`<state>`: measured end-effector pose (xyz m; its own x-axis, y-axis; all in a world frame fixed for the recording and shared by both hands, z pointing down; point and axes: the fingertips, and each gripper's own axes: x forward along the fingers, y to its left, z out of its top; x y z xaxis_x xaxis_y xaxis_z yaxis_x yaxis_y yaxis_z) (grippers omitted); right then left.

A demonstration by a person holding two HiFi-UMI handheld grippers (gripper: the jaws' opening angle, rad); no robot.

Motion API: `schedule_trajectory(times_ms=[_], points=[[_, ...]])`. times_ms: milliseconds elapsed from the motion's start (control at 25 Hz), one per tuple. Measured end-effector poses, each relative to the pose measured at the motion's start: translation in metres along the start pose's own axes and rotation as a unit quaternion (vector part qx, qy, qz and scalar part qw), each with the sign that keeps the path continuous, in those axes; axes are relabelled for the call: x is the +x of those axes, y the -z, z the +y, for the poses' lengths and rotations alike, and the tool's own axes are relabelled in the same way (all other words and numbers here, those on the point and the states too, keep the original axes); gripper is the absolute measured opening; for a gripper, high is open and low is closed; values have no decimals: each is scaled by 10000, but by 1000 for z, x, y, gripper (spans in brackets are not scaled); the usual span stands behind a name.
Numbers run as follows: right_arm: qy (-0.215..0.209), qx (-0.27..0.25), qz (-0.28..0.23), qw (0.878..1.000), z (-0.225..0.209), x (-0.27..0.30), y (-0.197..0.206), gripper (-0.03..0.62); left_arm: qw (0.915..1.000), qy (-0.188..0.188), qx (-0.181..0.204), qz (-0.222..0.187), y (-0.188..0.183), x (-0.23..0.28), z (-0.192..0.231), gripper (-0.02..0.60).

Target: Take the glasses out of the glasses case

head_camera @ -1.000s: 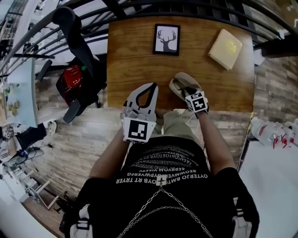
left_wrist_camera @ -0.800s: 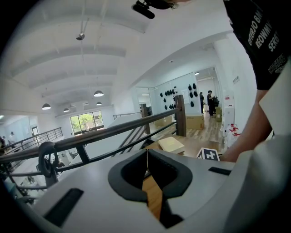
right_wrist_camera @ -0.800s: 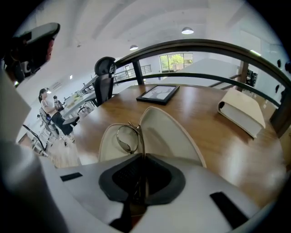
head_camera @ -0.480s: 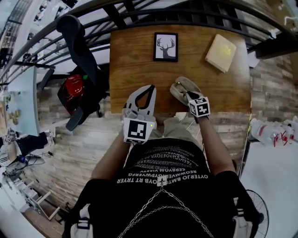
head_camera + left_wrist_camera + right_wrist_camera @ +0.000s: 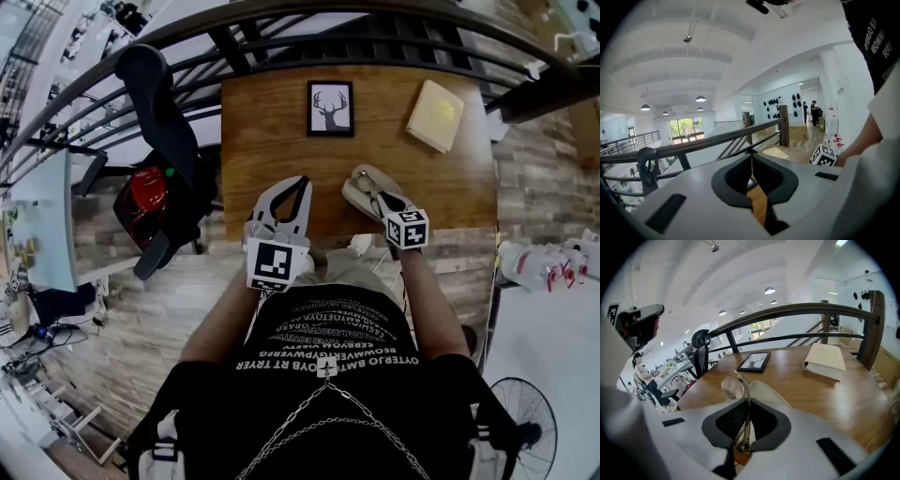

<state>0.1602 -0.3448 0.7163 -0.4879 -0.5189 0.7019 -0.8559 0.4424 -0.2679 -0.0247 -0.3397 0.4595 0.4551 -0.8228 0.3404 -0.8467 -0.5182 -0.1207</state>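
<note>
The right gripper is pinching the glasses by the frame, with 1 lens sticking up past its tips. The beige glasses case is lying on the table just beyond those tips. The left gripper is hovering to its left, jaws pressed together on nothing.

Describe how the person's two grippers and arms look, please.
Both the left gripper and the right gripper have pale grey-white plastic shells with dark grey pads inside curved jaws. Each carries a cube with black-and-white square markers. The person wears a black short-sleeved T-shirt with white lettering and a chain.
</note>
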Motion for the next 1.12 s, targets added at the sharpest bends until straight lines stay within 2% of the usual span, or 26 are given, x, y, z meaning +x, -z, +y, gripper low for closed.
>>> schedule_trajectory(times_ms=[320,640,1120], points=[[57,473,-556,9973,13,-33,-21,32,9999,139,9,-93,-9,-8,6,29],[55,1023,-1021,9895,21,-65,-35,32,9991,313,42,-280,-23,-14,4,29],[171,1061,-1333,9852,26,-69,-51,32,9987,461,34,-230,-11,-28,-1,29]])
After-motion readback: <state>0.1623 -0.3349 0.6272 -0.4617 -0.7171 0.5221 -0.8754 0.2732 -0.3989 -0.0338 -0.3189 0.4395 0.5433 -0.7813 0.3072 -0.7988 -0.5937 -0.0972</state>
